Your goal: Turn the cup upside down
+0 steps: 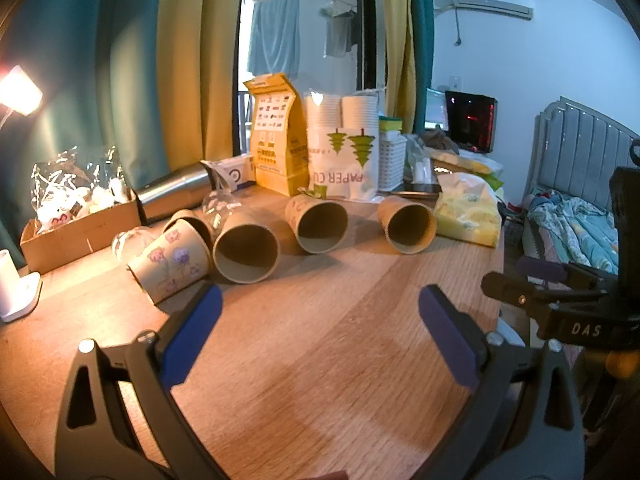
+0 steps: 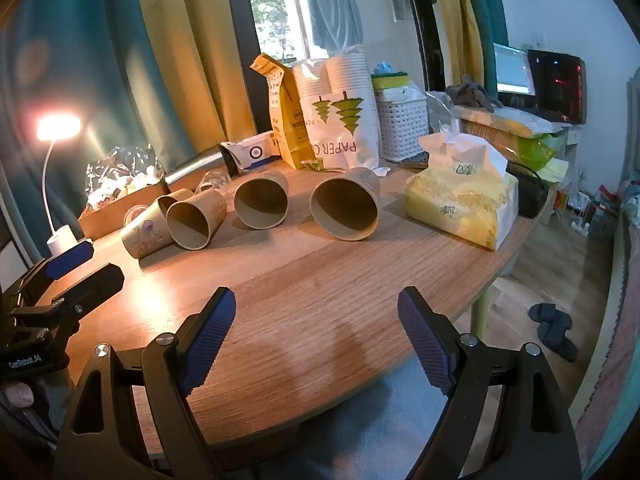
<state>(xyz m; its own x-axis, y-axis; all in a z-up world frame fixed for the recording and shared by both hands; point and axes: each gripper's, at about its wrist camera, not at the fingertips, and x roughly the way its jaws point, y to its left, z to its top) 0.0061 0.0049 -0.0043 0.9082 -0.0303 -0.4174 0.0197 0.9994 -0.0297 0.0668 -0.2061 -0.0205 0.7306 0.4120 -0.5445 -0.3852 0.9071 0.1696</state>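
Your wooden desk (image 2: 320, 280) carried four paper cups lying on their sides in a row across its middle, the rightmost cup (image 2: 345, 208) nearest the yellow tissue pack (image 2: 460, 200) by the right edge. You had a lamp base (image 2: 62, 240) and a cardboard box (image 2: 120, 208) at the left edge, with a paper-cup bag (image 2: 344, 136) and a white basket (image 2: 402, 124) along the far edge.

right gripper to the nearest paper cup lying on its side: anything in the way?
Nothing visible. Only bare wooden tabletop lies between the open right gripper and the brown paper cup on its side, its mouth facing the jaws. The yellow tissue pack sits off to the right, apart from it.
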